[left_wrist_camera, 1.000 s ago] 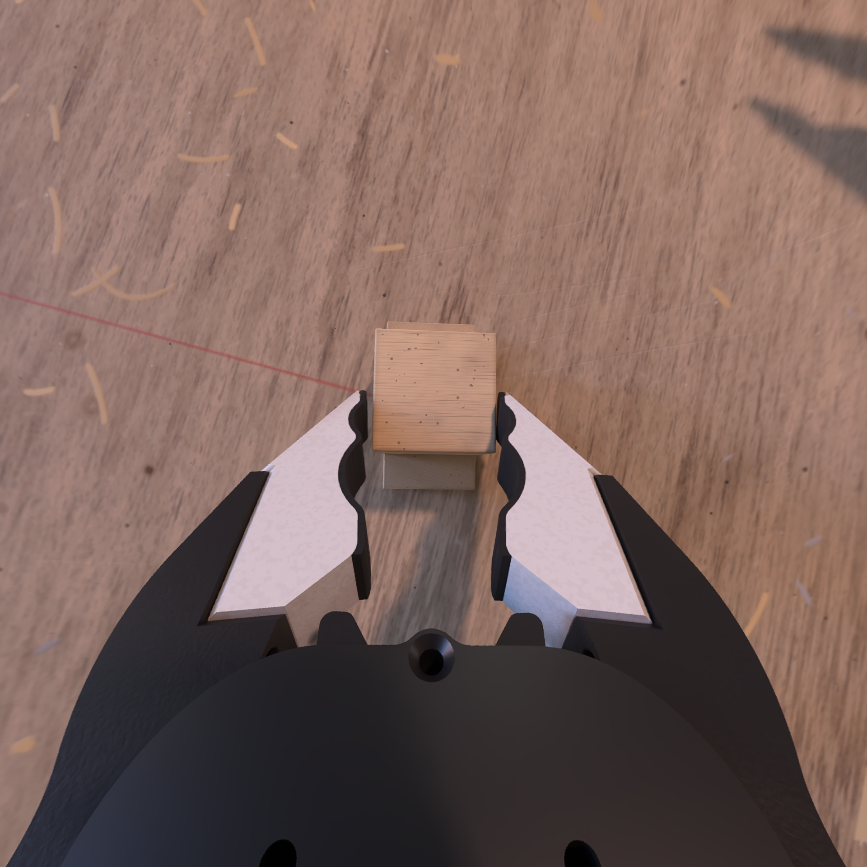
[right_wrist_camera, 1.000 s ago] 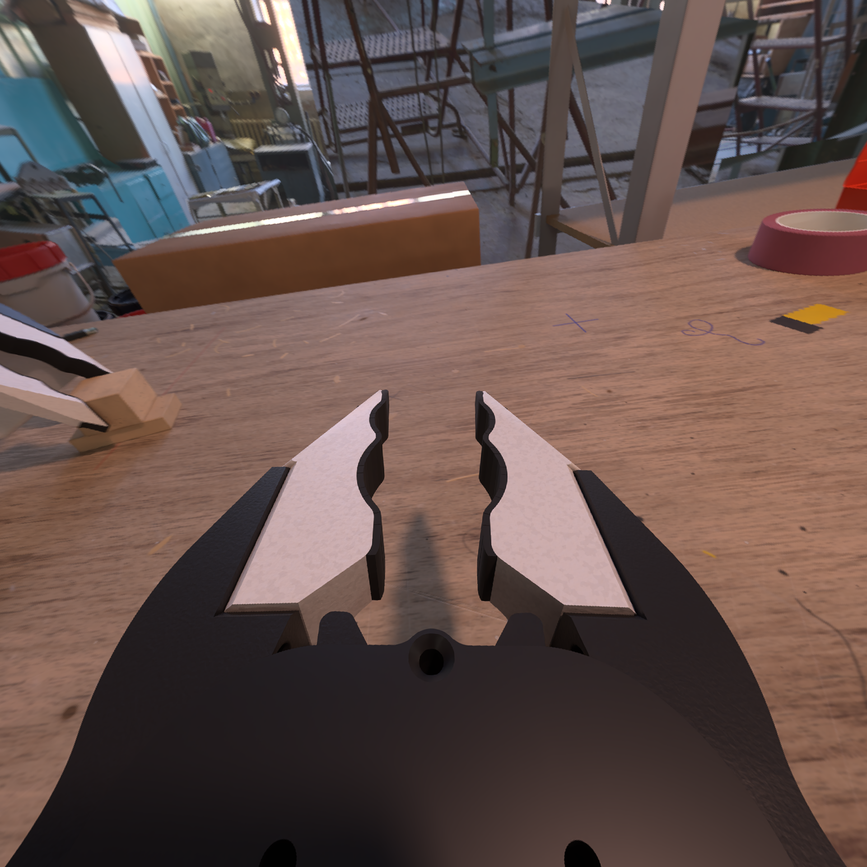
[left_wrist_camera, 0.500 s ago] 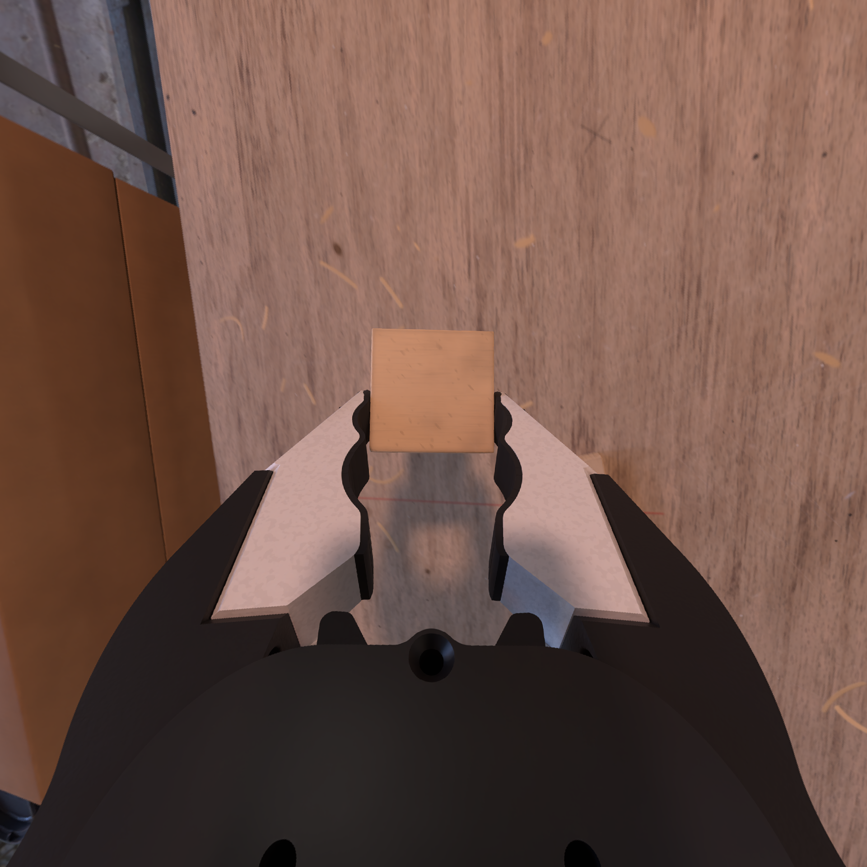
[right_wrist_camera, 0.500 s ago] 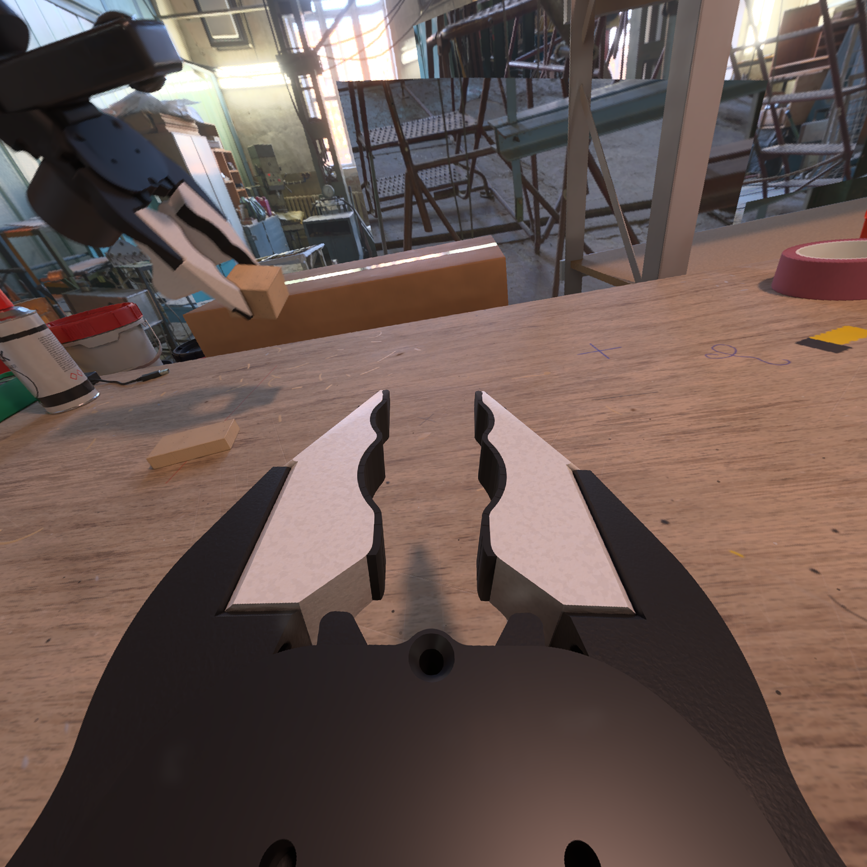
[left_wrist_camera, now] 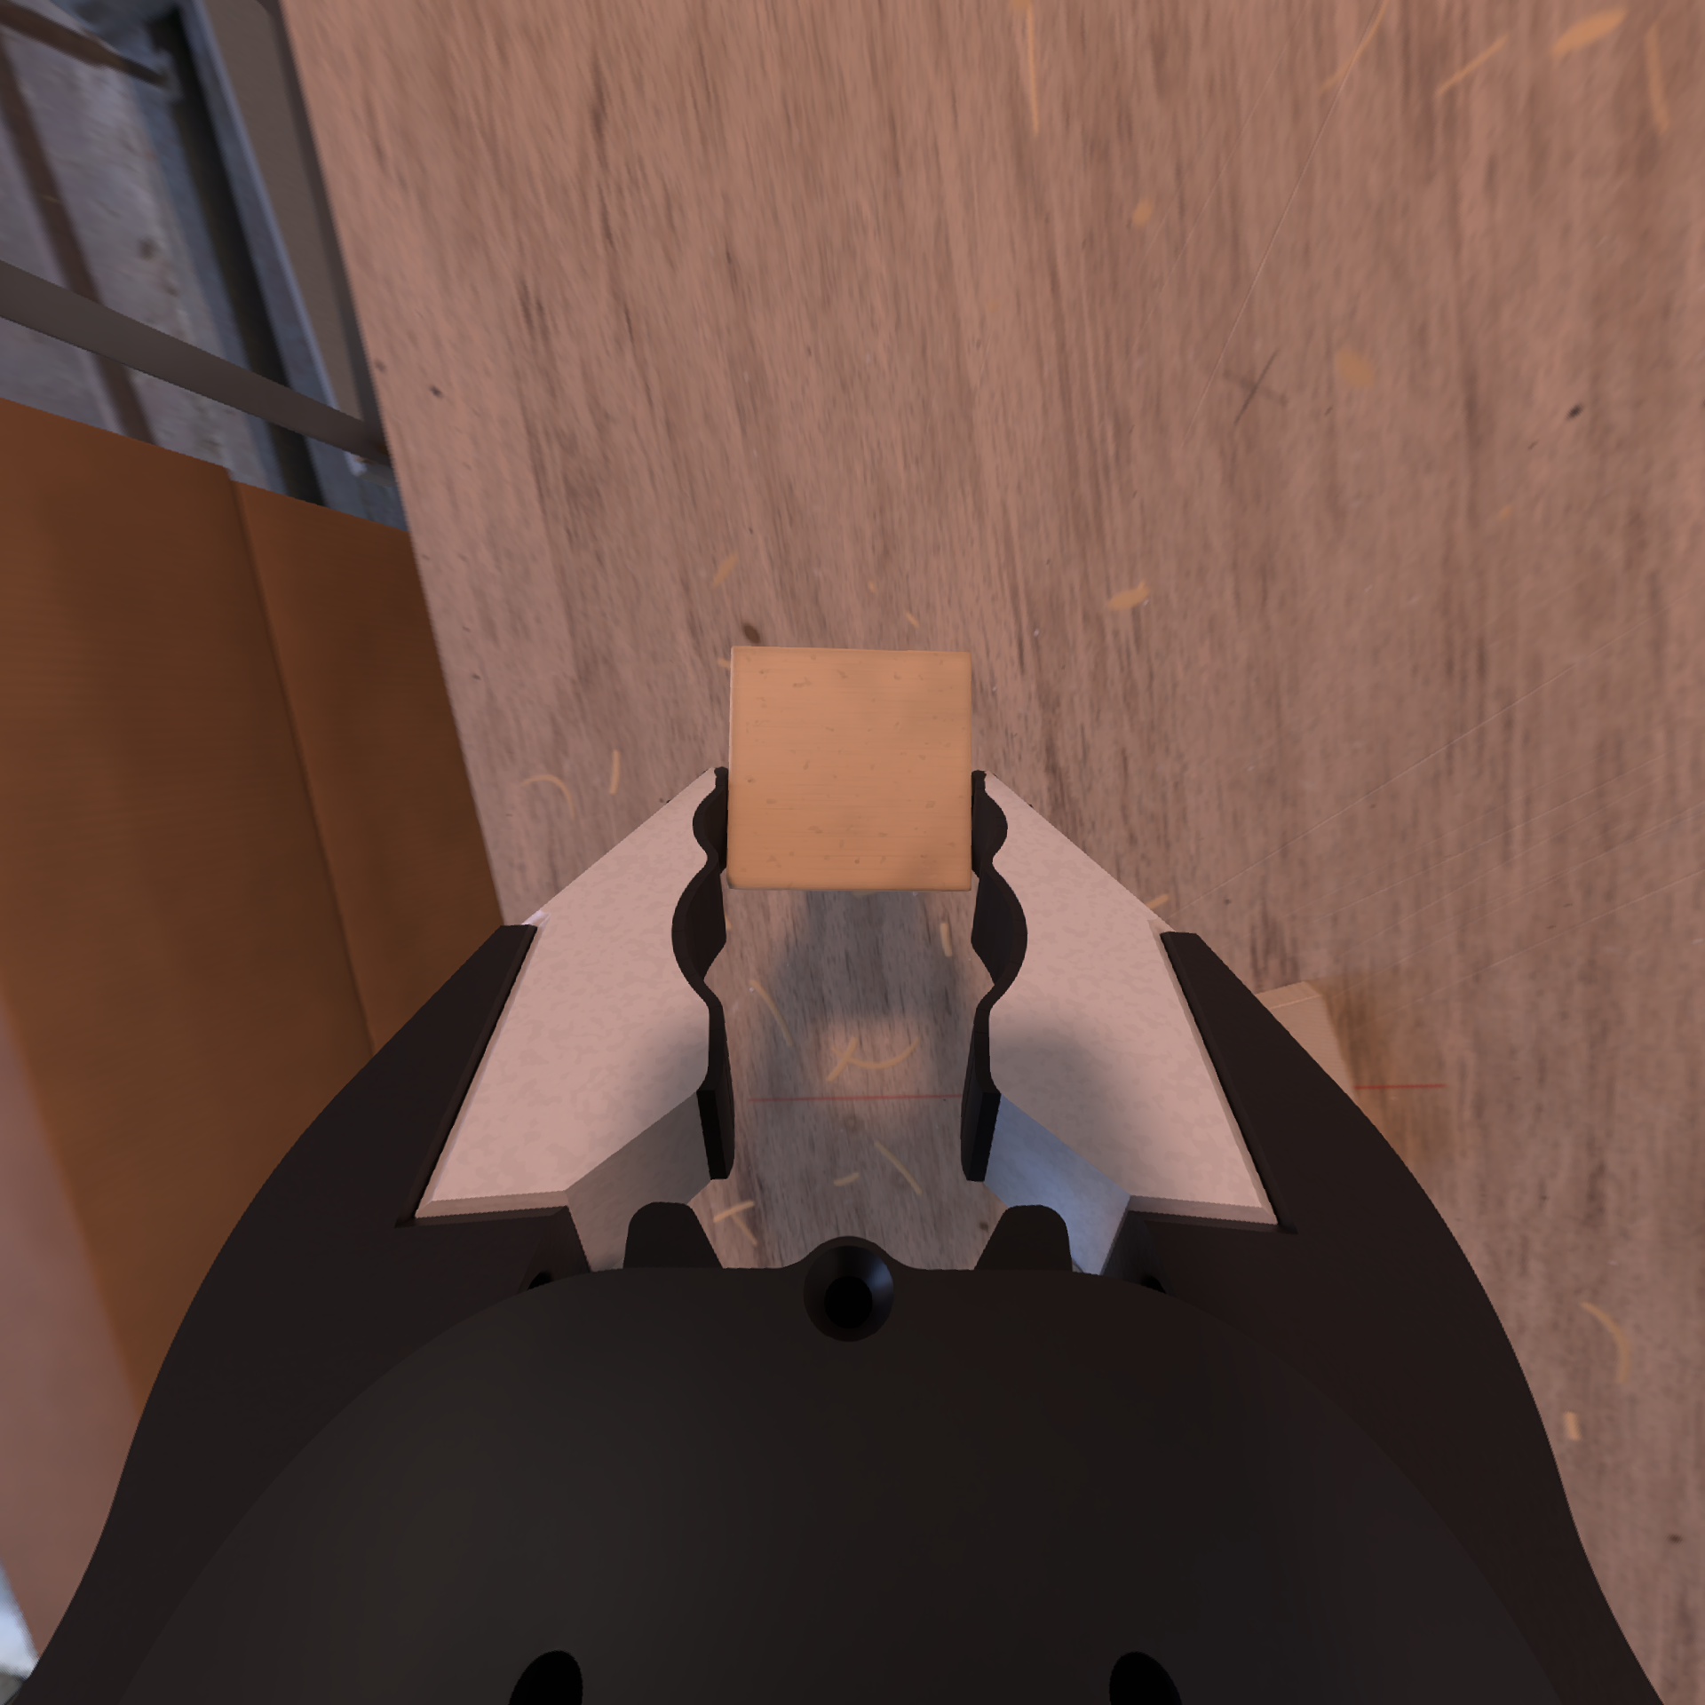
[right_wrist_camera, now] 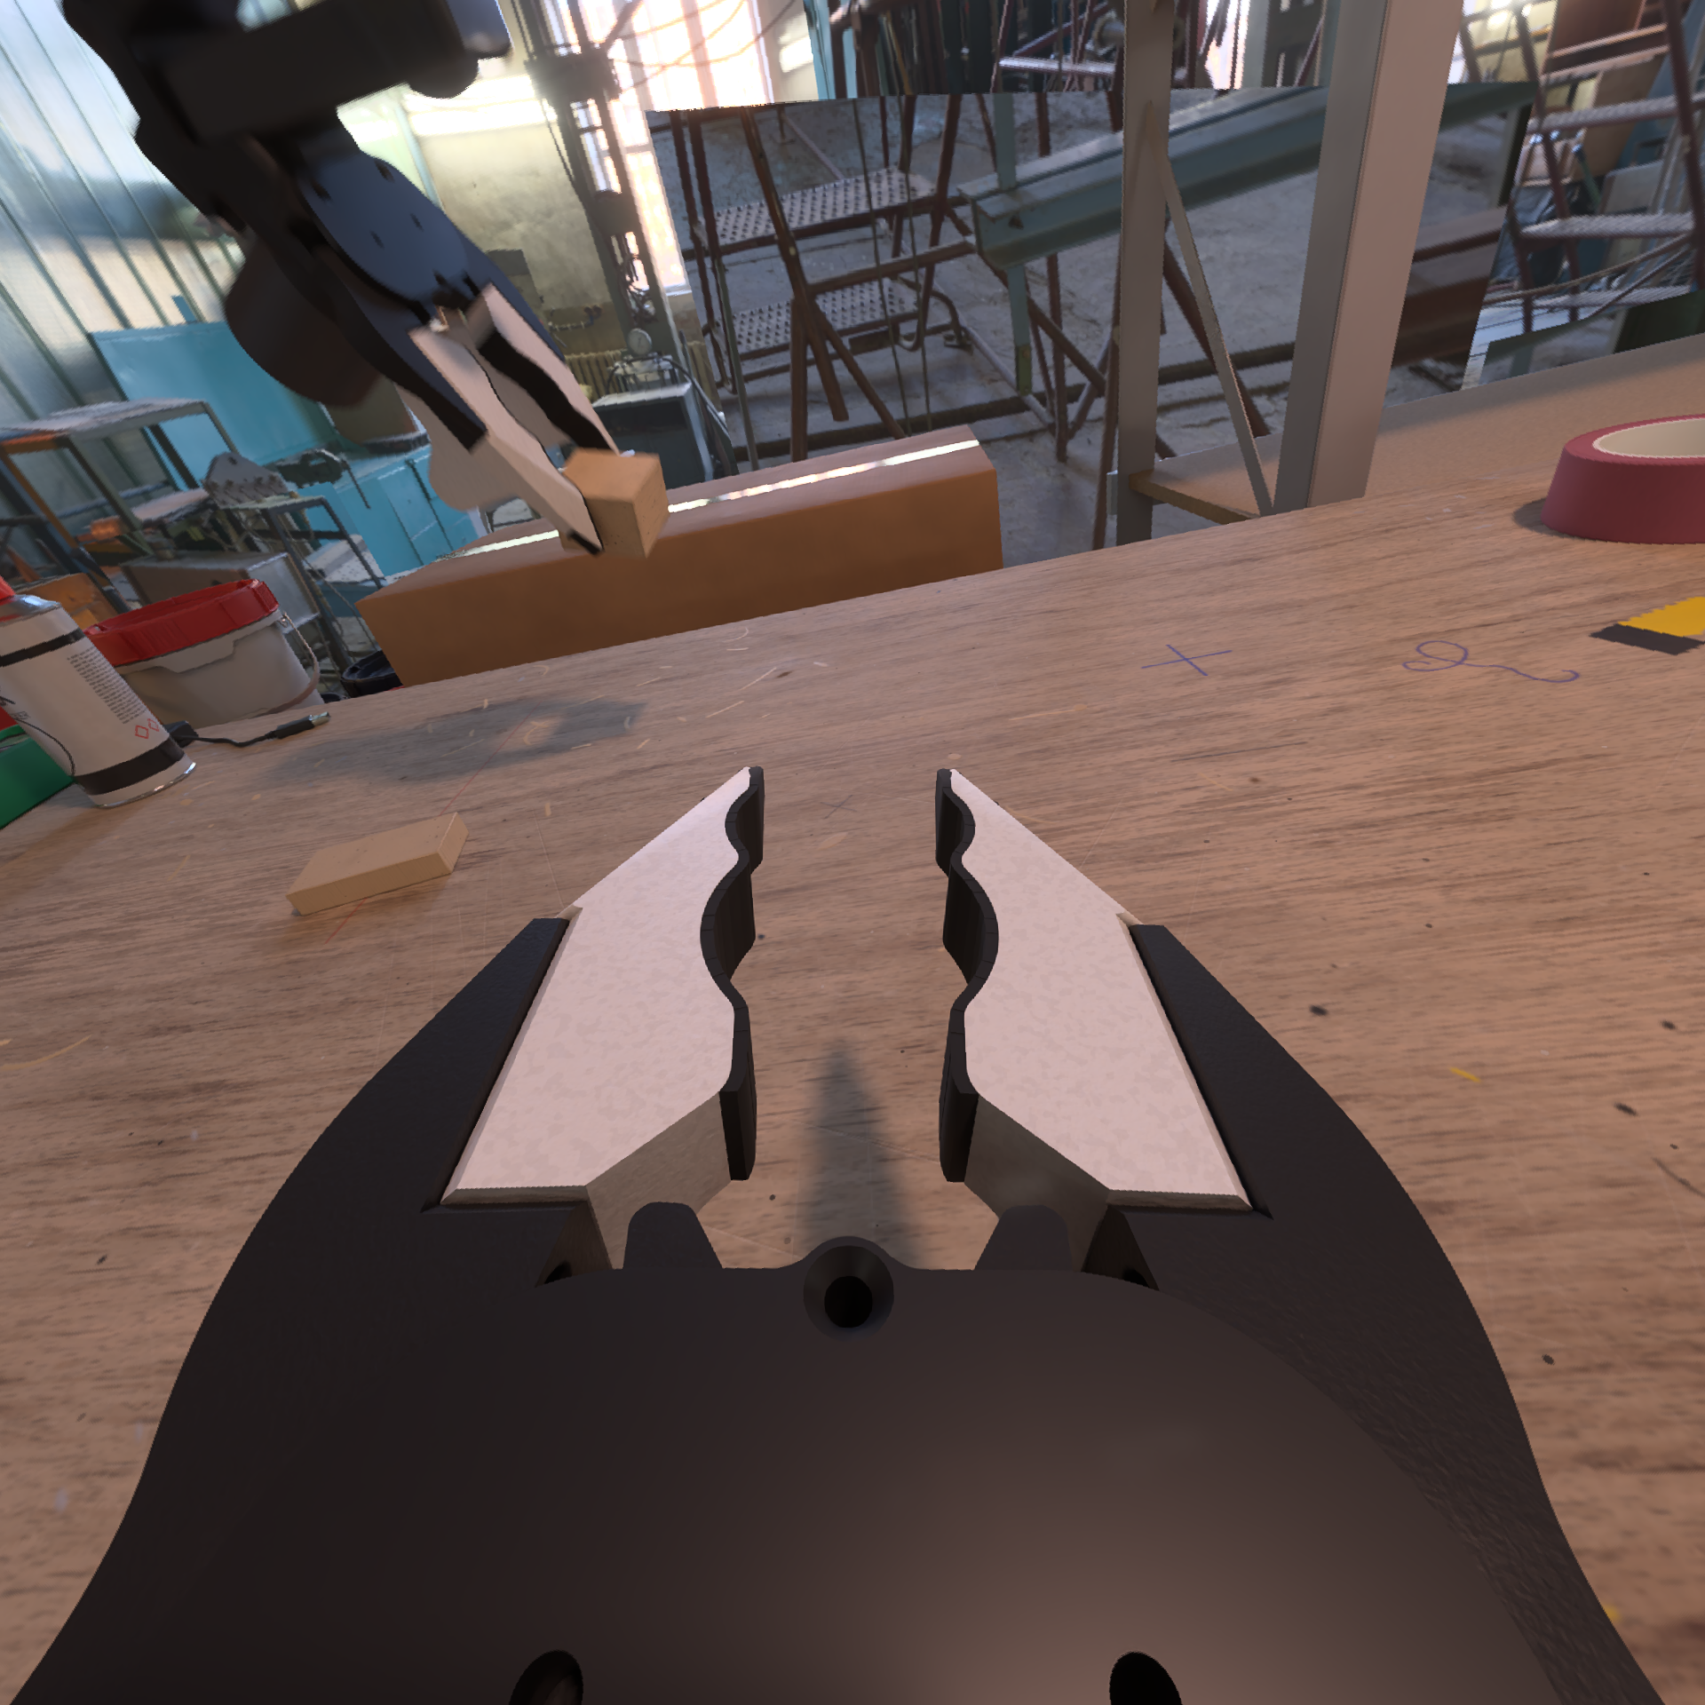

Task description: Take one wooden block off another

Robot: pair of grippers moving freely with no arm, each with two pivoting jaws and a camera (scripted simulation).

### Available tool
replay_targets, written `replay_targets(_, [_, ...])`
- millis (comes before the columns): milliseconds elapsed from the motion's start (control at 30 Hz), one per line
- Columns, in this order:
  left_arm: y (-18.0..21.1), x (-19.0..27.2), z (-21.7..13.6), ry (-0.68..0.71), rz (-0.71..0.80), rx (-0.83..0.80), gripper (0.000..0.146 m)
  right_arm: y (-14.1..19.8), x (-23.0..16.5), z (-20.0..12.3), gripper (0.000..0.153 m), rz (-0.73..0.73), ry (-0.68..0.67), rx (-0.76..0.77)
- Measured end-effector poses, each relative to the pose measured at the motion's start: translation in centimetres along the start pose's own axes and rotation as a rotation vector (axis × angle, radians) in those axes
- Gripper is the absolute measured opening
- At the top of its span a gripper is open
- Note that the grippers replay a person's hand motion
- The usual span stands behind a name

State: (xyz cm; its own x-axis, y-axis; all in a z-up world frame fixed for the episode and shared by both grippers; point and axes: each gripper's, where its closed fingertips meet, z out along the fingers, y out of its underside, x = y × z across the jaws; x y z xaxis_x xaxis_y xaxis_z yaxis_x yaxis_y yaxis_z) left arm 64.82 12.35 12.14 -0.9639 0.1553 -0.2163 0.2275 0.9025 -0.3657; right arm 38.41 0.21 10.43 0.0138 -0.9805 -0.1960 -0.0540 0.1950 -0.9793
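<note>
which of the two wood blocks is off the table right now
The cube, pinched in the left gripper and held high above the table. The paler flat block lies on the table, untouched.

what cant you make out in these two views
- Left wrist view: the flat block on the table shows only a corner; the left gripper covers the rest.
- Left wrist view: the underside of the held block faces away.
- Right wrist view: the tape roll is cut off by the right edge.
</note>
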Motion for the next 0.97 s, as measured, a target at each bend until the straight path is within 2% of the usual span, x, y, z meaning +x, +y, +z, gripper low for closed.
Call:
replay_targets(200, [4.8,-0.4,5.6,0.063,-0.018,-0.022,0.052,0.0,0.1,0.0,0.037,0.015,-0.008,0.006])
replay_targets(433, [6.4,0.1,7.8,0.049,-0.033,0.058,0.052,0.2,0.0,0.2,0.037,0.01,-0.006,-0.012])
replay_targets(533, [6.3,0.0,7.1,0.025,-0.05,0.122,0.052,0.2,0.0,0.2,0.037,0.009,-0.006,-0.012])
replay_targets(667, [5.7,1.3,2.8,0.057,-0.018,0.277,0.052,0.2,0.0,0.2,0.037,0.008,-0.005,-0.013])
replay_targets(733, [6.5,4.2,1.4,0.154,0.064,0.272,0.052,0.3,0.0,0.2,0.037,0.007,-0.006,-0.018])
replay_targets(833, [9.3,10.6,2.1,0.427,0.159,0.135,0.052,0.4,-0.1,0.3,0.037,0.001,-0.008,-0.024])
replay_targets(900, [10.4,13.2,3.9,0.483,0.222,0.047,0.052,0.4,-0.2,0.4,0.037,-0.002,-0.011,-0.028])
replay_targets(967, [9.1,13.9,4.5,0.459,0.246,0.098,0.052,0.5,-0.3,0.4,0.037,-0.005,-0.013,-0.031])
